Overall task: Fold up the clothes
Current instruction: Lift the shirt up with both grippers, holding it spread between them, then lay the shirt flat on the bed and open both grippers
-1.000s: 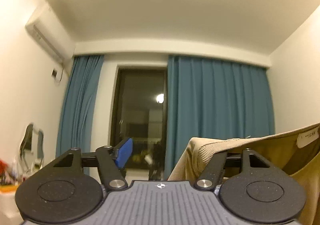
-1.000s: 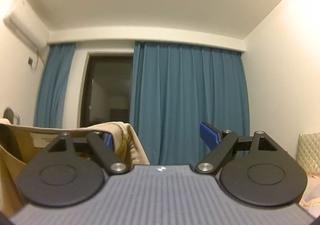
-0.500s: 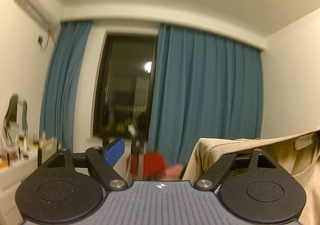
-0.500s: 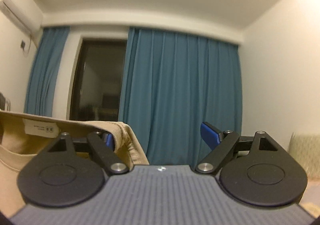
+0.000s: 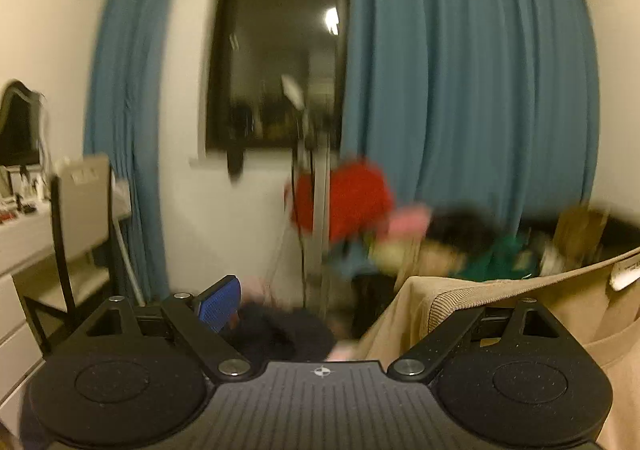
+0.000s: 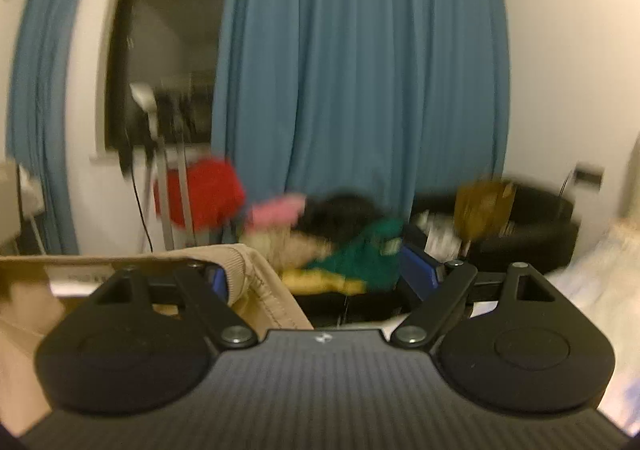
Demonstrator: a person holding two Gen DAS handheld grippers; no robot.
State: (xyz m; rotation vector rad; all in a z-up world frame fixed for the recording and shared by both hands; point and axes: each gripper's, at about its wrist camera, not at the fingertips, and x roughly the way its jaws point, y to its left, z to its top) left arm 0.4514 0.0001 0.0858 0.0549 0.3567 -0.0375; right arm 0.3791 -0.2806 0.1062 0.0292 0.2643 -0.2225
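Note:
A beige shirt with a ribbed collar hangs stretched between my two grippers. In the left wrist view the shirt [image 5: 500, 302] drapes over the right finger, its white label at the far right. My left gripper [image 5: 340, 302] has its jaws wide apart; the blue left pad [image 5: 220, 302] is bare. In the right wrist view the shirt [image 6: 256, 282] drapes over the left finger. My right gripper [image 6: 320, 278] also stands wide apart, its blue right pad [image 6: 418, 276] bare.
A heap of clothes [image 6: 320, 230] in red, pink, black, green and yellow lies ahead below blue curtains [image 6: 360, 69]. A metal stand [image 5: 316, 230] and dark window are behind. A white desk and chair [image 5: 72, 230] stand left; a black sofa [image 6: 528, 226] right.
Both grippers have tilted down from the ceiling toward the room, bringing the clothes heap and furniture into view. The shirt stays hooked on the same fingers. The views are motion-blurred.

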